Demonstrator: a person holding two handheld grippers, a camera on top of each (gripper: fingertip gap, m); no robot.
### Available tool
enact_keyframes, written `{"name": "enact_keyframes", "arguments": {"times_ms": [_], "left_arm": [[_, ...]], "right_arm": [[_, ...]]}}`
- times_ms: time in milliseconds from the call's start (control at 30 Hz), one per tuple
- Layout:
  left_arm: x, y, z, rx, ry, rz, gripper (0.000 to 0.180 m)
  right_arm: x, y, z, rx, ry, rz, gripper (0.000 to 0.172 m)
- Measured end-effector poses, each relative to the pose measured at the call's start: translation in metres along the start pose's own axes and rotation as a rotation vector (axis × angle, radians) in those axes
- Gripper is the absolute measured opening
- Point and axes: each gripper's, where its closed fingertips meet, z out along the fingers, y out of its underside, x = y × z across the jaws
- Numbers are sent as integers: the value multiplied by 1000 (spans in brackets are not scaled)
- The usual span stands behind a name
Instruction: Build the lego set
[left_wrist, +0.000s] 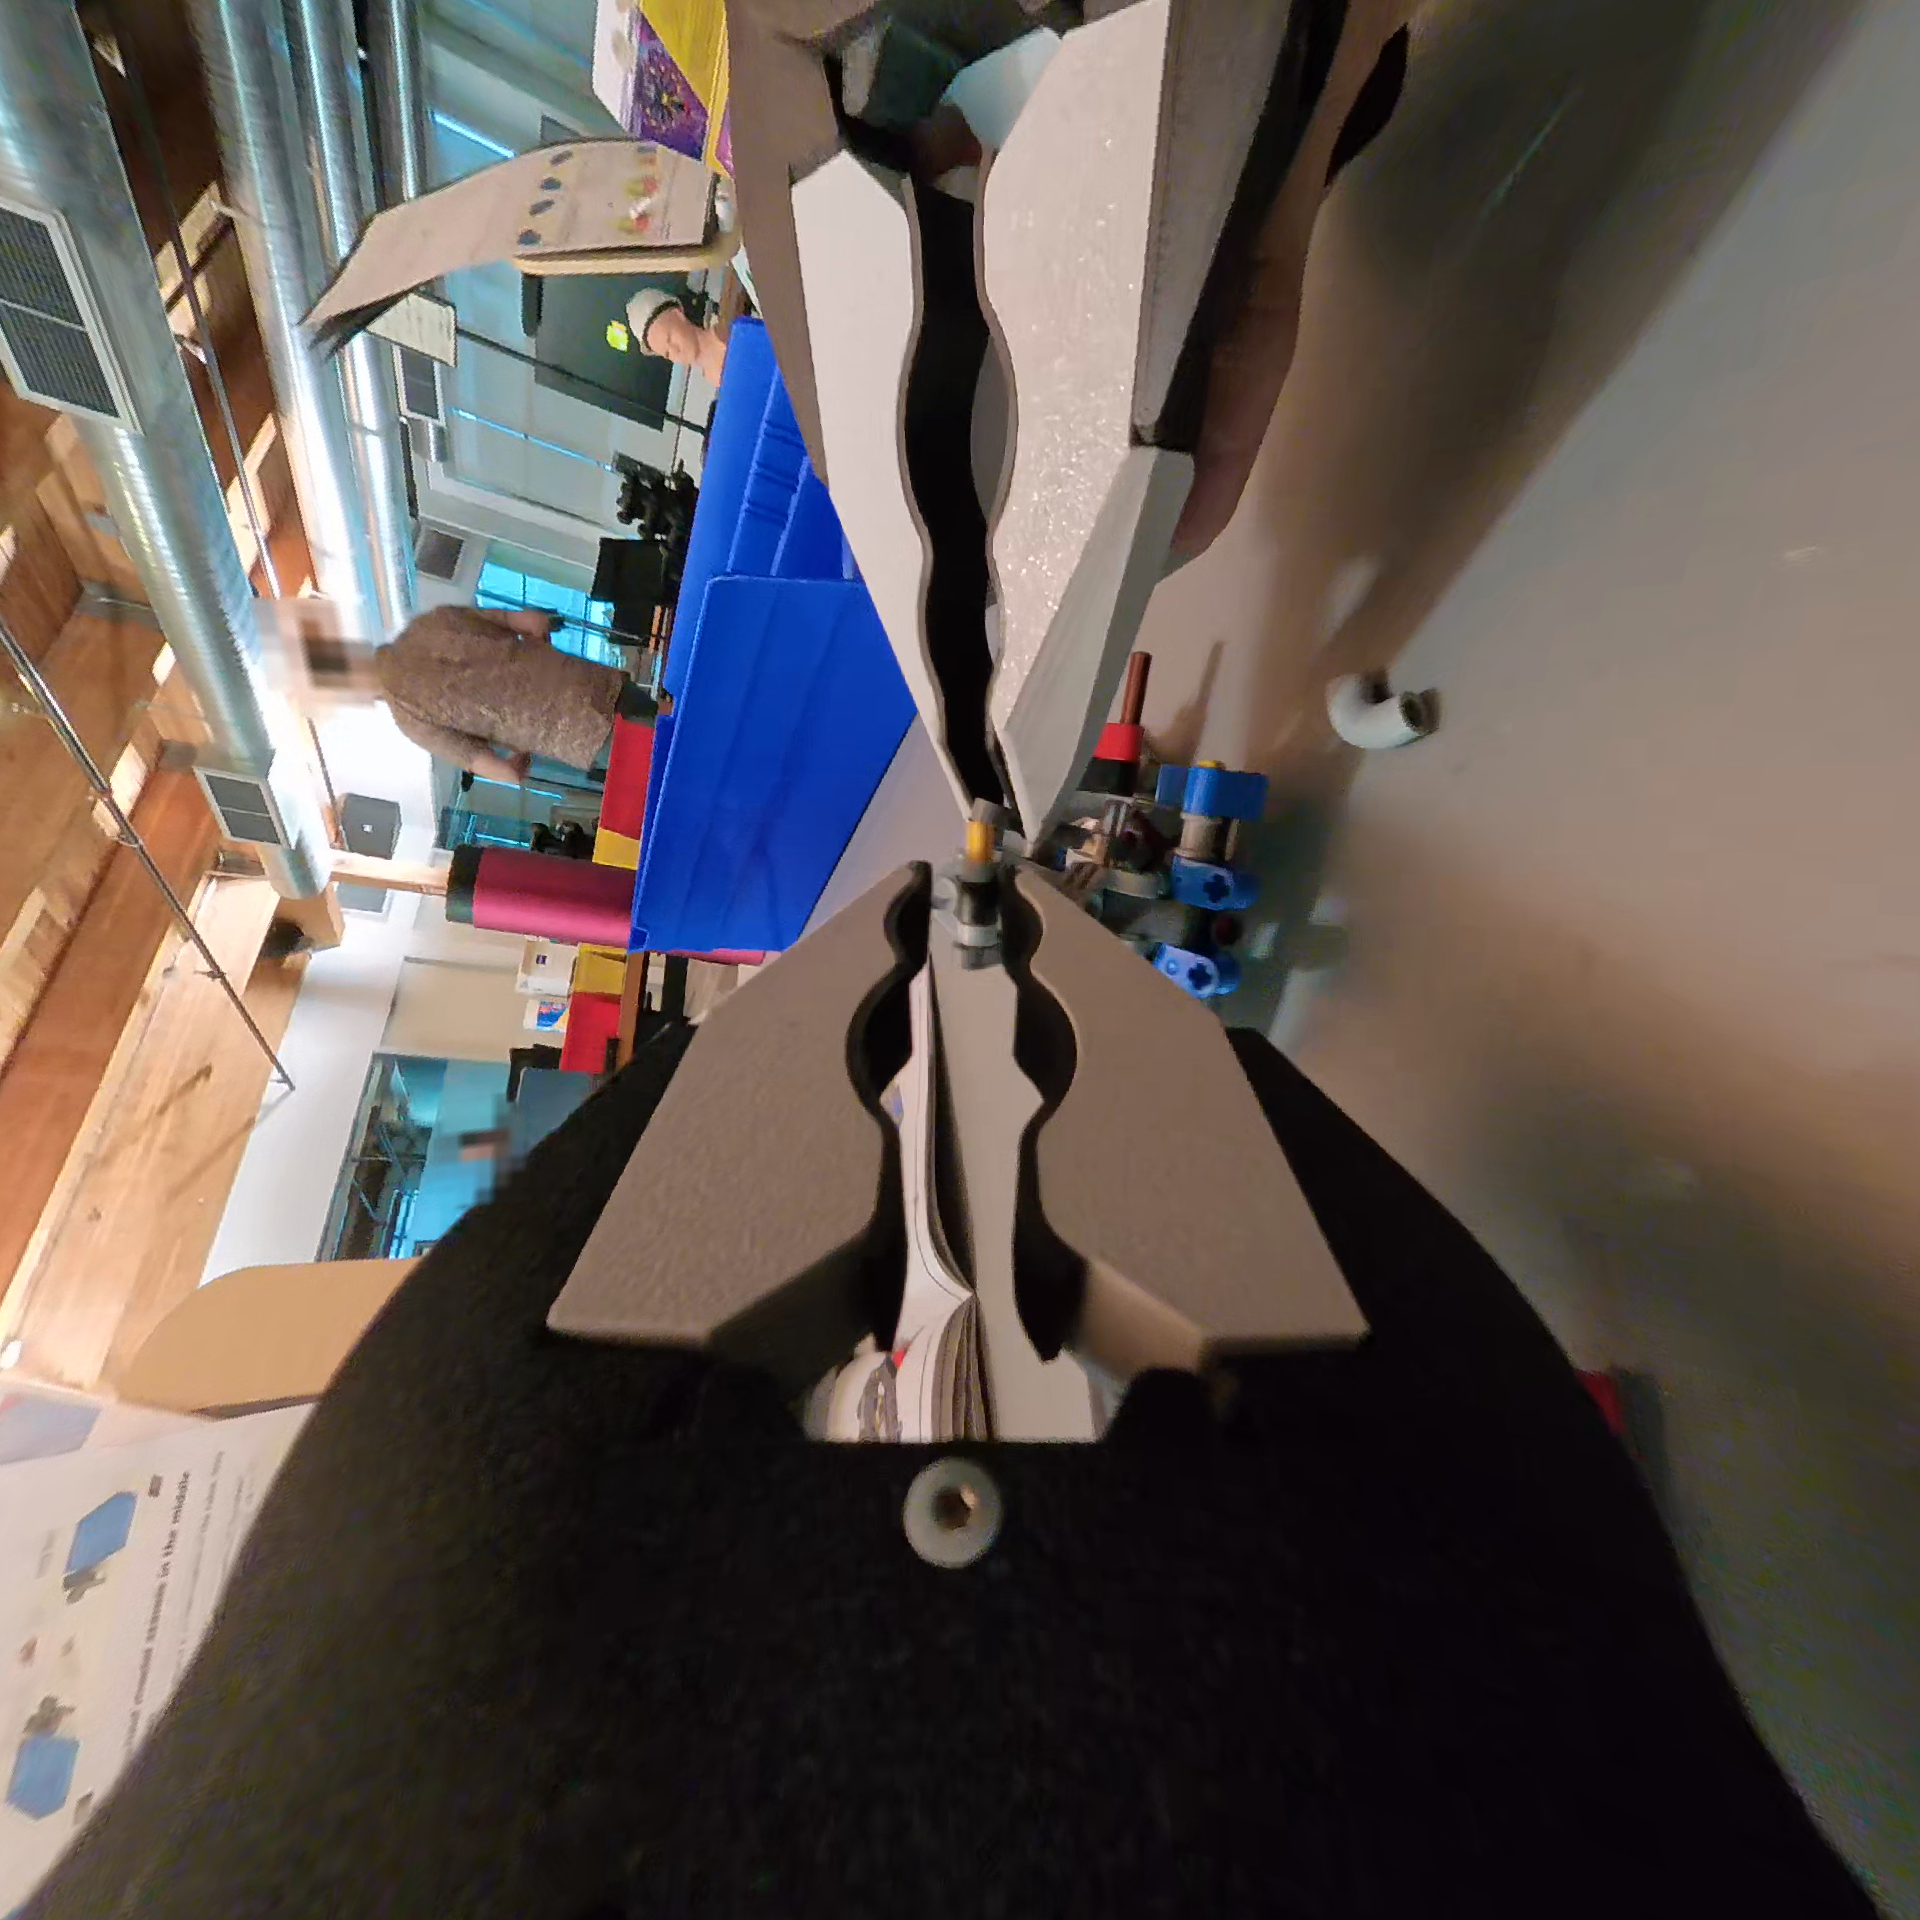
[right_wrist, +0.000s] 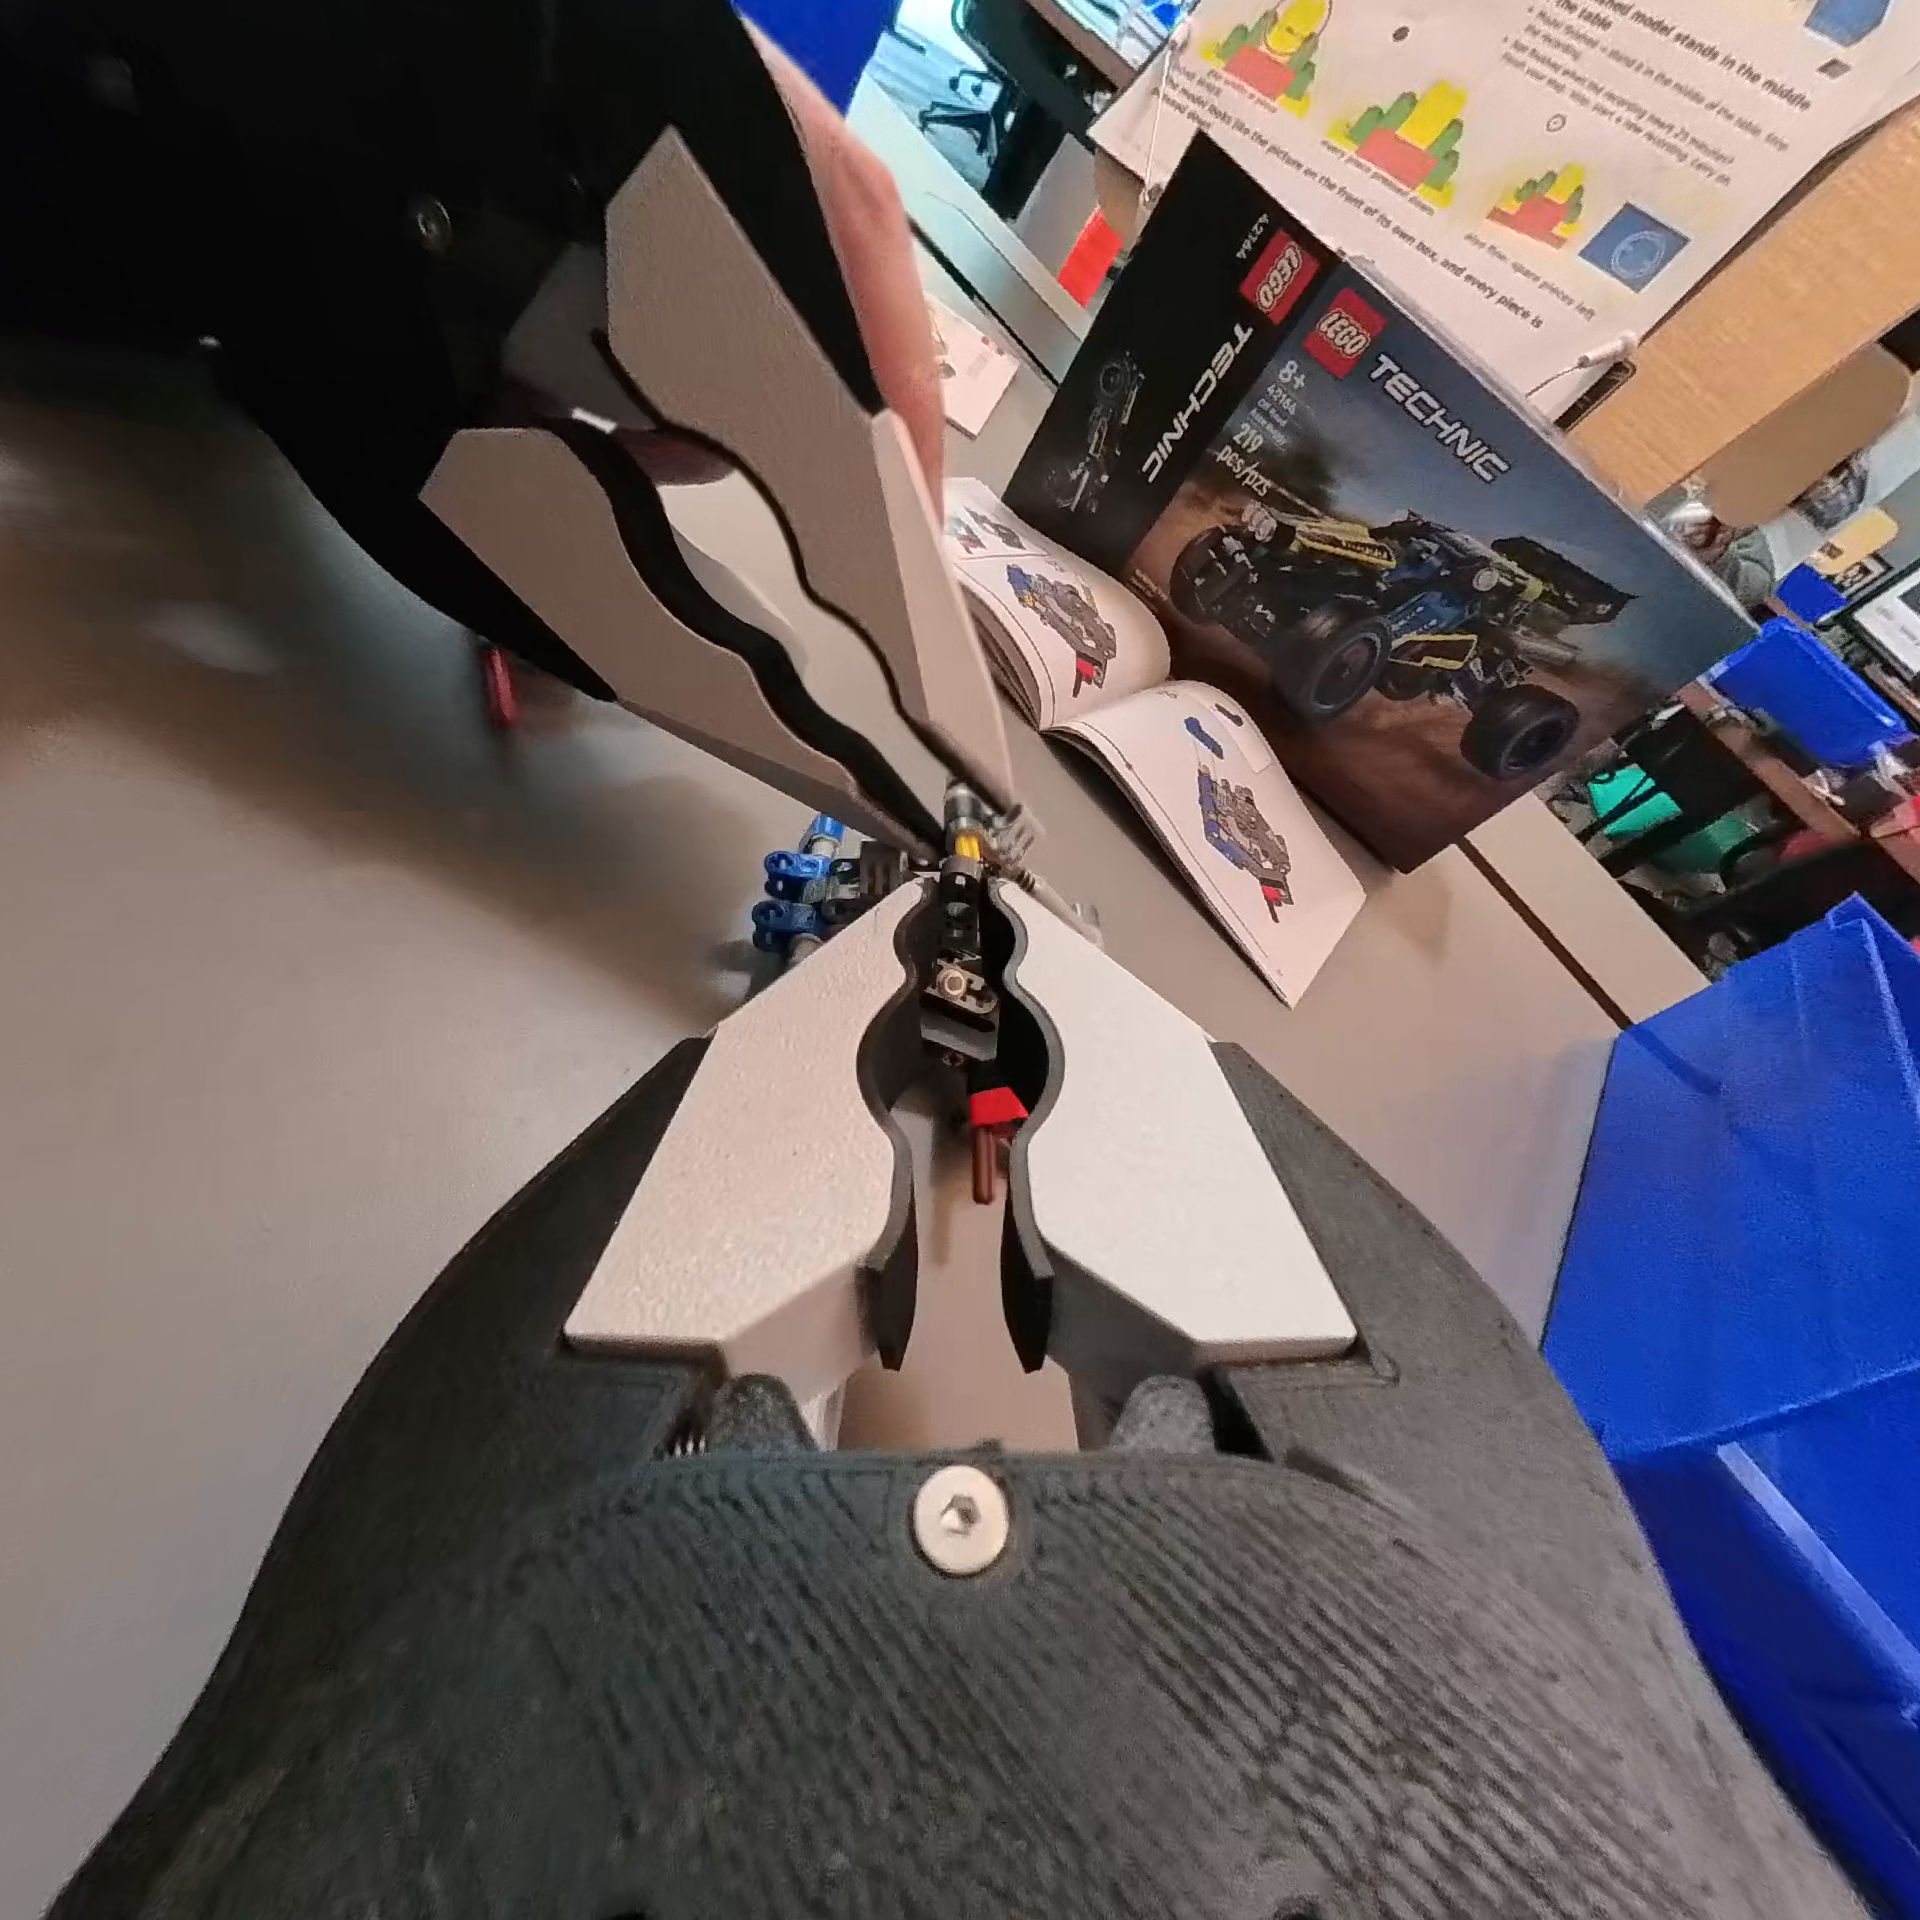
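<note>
A small black-and-grey brick assembly (right_wrist: 961, 966), mid-frame above the grey table (right_wrist: 260, 987), is clamped by the right gripper (right_wrist: 961, 894). Its yellow-ringed pin end (left_wrist: 977, 883), at 12 o'clock, is pinched by the left gripper (left_wrist: 971, 904). Twisting could pop pieces apart. Contact points are blurred.

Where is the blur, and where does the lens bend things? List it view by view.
Left wrist view: the small brick assembly and grey tabletop are softly smeared; ducts curve from the wide-angle lens. Right wrist view: the far-left tabletop blurs heavily, while the box and open booklet stay sharp.
</note>
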Motion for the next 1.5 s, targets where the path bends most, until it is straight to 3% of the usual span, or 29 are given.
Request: {"name": "enact_keyframes", "arguments": {"times_ms": [133, 267, 767, 1200, 1500], "left_arm": [[1, -6, -2, 30, 21, -11, 11], [5, -5, -1, 22, 36, -20, 0], [7, -5, 1, 64, 70, -100, 4], [0, -3, 0, 21, 14, 38, 3], [8, 1, 5, -30, 49, 74, 2]], "right_arm": [[-2, 1, 2, -8, -6, -15, 4], [-2, 1, 2, -10, -6, -10, 4], [-3, 2, 2, -23, -18, -16, 4], [-3, -3, 2, 3, -16, 11, 4], [-1, 1, 4, -53, 5, -36, 4]]}}
